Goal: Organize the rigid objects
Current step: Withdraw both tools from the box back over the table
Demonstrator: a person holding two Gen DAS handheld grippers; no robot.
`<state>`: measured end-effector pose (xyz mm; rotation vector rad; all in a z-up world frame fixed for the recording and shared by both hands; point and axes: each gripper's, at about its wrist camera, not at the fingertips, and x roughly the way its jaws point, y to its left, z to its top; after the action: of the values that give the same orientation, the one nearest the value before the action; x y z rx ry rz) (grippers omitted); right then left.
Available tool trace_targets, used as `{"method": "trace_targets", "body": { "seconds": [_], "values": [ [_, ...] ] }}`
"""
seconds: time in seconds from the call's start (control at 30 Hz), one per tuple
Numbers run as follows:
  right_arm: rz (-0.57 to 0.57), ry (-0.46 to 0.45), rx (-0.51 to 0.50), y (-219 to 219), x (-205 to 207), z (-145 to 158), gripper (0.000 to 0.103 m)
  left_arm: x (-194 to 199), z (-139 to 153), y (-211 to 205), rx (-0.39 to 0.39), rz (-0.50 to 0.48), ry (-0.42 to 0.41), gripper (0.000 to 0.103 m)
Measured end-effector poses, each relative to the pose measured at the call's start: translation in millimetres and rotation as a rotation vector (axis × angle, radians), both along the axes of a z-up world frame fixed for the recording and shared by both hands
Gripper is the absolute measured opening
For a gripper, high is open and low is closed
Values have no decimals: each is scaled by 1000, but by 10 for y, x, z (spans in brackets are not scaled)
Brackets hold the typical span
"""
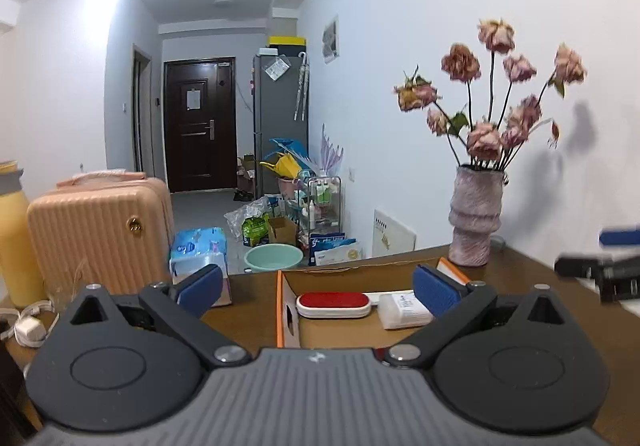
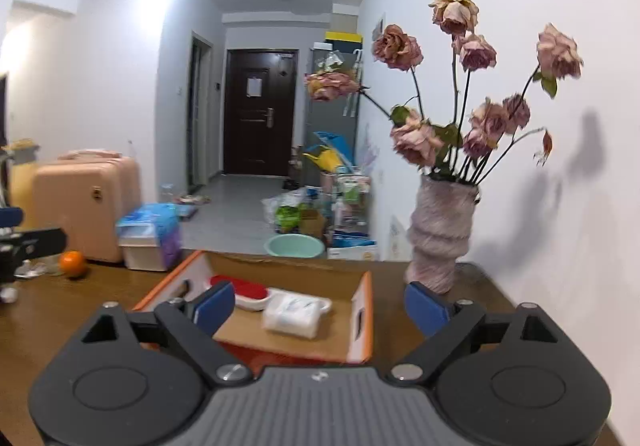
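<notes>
An open cardboard box with orange edges [image 1: 288,316] [image 2: 362,316] sits on the brown wooden table. Inside it lie a red and white oval case [image 1: 333,304] [image 2: 244,291] and a white wrapped packet [image 1: 404,310] [image 2: 294,316]. My left gripper [image 1: 318,288] hovers above the box's near side, open, with nothing between its blue pads. My right gripper [image 2: 320,308] also stands open and empty over the box. The right gripper's tip shows at the right edge of the left wrist view [image 1: 600,270]. The left gripper's tip shows at the left edge of the right wrist view [image 2: 24,242].
A textured vase of dried pink roses [image 1: 474,222] [image 2: 440,234] stands on the table by the white wall. An orange fruit [image 2: 73,264] lies at the table's left. A yellow bottle [image 1: 14,238] and a white charger [image 1: 30,328] are at far left. Pink suitcases [image 1: 100,234] stand beyond the table.
</notes>
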<state>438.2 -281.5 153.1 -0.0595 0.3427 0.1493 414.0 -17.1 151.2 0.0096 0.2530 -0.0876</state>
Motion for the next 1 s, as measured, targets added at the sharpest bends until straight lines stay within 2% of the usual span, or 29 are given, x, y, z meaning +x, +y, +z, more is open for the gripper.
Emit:
{"method": "trace_targets", "body": {
  "seconds": [0.13, 0.23, 0.4, 0.5, 0.63, 0.7, 0.77, 0.9, 1.0],
  "values": [
    [57, -20, 45, 14, -420, -88, 96, -408, -35, 3, 25, -33, -65, 103],
    [77, -65, 2, 60, -773, -134, 97, -766, -135, 43, 34, -68, -100, 103],
    [99, -107, -36, 87, -1326, -266, 97, -1418, -381, 117, 35, -70, -146, 103],
    [81, -124, -57, 128, -1672, -421, 97, -1842, -580, 152, 35, -75, -195, 103],
    [-16, -227, -89, 221, -2214, -741, 97, -2350, -986, 185, -5, -90, -177, 103],
    [-35, -254, -69, 227, -2461, -923, 97, -2502, -1139, 212, -21, -66, -159, 103],
    [-41, -244, -29, 199, -2635, -1055, 97, -2582, -1217, 247, -32, -53, -144, 103],
    [-128, -242, 92, 74, -2914, -1219, 97, -2671, -1205, 297, -6, 2, -184, 103],
    [-146, -257, 65, 89, -3105, -1328, 97, -2685, -1216, 313, 5, 7, -192, 103]
  ]
}}
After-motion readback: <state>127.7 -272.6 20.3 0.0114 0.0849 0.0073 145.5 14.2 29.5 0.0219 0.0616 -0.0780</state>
